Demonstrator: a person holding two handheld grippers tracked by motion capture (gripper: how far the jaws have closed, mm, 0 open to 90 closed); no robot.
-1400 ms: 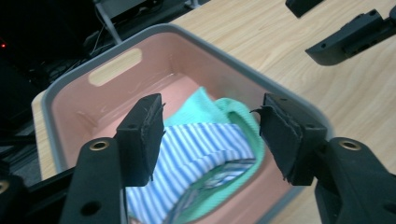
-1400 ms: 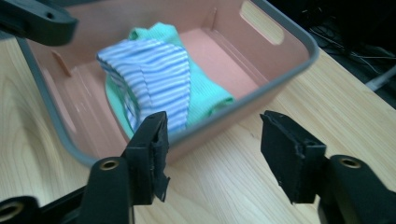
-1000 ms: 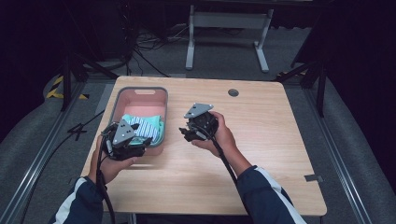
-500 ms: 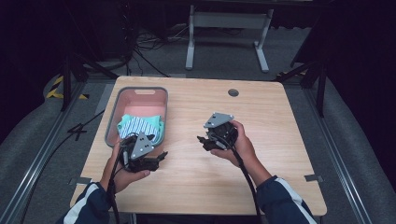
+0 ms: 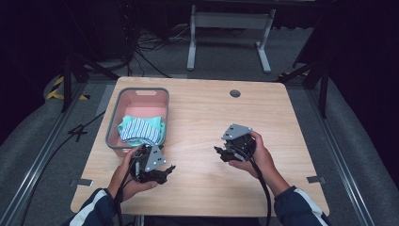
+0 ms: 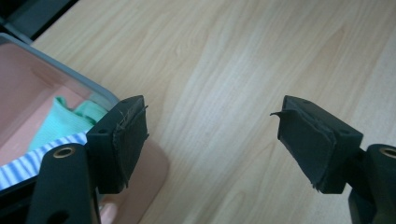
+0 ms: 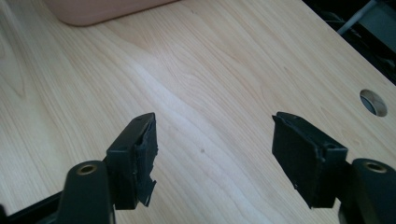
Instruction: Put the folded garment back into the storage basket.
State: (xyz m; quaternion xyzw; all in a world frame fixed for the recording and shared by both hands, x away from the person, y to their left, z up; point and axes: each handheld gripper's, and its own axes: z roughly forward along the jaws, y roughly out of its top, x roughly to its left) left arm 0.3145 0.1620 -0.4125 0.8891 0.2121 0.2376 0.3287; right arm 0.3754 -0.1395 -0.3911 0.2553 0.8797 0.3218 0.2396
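With the striped cloth point(image 5: 139, 130) laid in the basket point(image 5: 112, 123), both grippers, left point(image 5: 168, 168) and right point(image 5: 217, 150), are held beside it, jaws just opened and empty; nothing seems left.

Folded cloth point(image 5: 139, 129) in bin point(image 5: 113, 125), apparently near table's point(image 5: 202, 117) left edge

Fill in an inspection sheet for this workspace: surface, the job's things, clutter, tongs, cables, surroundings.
Surface: light wooden table, with a round cable hole near its far edge.
Job's things: pink basket with a grey rim at the table's left; a folded striped cloth over a green cloth lies inside.
Clutter: nothing seen.
Tongs: left tongs open, nothing between the jaws, beside the basket's near corner; right tongs open, nothing held, over bare wood. Both have just been opening.
Cables: one trails from each of the tongs towards the person; more lie on the floor beyond the table.
Surroundings: dark room, grey floor, a grey metal stand behind.
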